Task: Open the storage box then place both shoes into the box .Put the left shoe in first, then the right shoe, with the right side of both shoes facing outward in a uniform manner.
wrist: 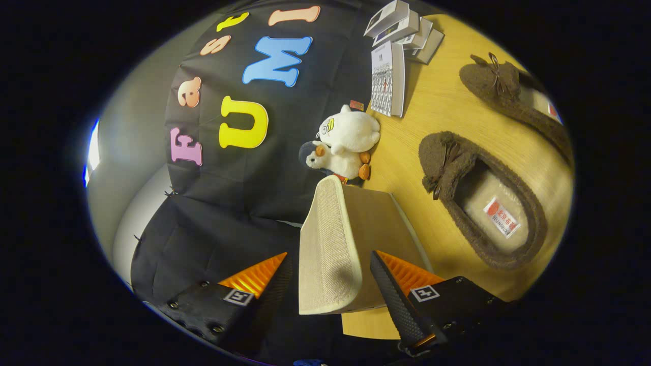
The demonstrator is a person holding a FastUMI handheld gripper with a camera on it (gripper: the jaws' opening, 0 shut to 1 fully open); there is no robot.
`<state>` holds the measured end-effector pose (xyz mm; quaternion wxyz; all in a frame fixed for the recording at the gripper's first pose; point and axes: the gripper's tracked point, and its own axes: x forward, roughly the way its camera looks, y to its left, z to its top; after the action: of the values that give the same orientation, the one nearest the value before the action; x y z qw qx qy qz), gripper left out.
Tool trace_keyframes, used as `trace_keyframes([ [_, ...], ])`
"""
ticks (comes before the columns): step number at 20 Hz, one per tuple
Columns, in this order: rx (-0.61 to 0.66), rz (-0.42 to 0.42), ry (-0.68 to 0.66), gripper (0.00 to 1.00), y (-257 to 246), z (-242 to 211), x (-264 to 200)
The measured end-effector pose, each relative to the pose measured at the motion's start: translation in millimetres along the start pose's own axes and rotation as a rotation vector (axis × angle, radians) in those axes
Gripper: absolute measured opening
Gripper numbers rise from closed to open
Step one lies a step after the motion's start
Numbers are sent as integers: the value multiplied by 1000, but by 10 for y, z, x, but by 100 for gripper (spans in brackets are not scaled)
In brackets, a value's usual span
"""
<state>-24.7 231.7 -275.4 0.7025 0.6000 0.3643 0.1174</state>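
wooden bench [457, 117] carries both shoes [483, 203]; our gripper [330, 284] straddles the lid [325, 244], contact unclear; next, swing it open.

A black cloth wall [244, 213] backs the wooden table [447, 107], dimly lit.

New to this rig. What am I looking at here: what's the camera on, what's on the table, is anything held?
The camera rides on a hand-held two-finger claw and looks forward along its fingers, which show nearest the lens. The picture is rolled sideways. Between the fingers sits the beige lid of the storage box; the fingers straddle it, but I cannot tell whether both press on it. Beyond, on the wooden table, lie two brown fuzzy shoes, apart from each other, two plush toys and a stack of small white boxes.
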Motion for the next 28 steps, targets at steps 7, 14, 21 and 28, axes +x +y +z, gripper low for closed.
trace_keyframes([
  [7,57,-9,90,72,-112,-190,99],
  [14,-63,-23,65,14,4,-106,27],
  [21,-237,-1,64,0,613,-24,-89],
  [28,-361,26,70,0,1221,-101,-35],
])
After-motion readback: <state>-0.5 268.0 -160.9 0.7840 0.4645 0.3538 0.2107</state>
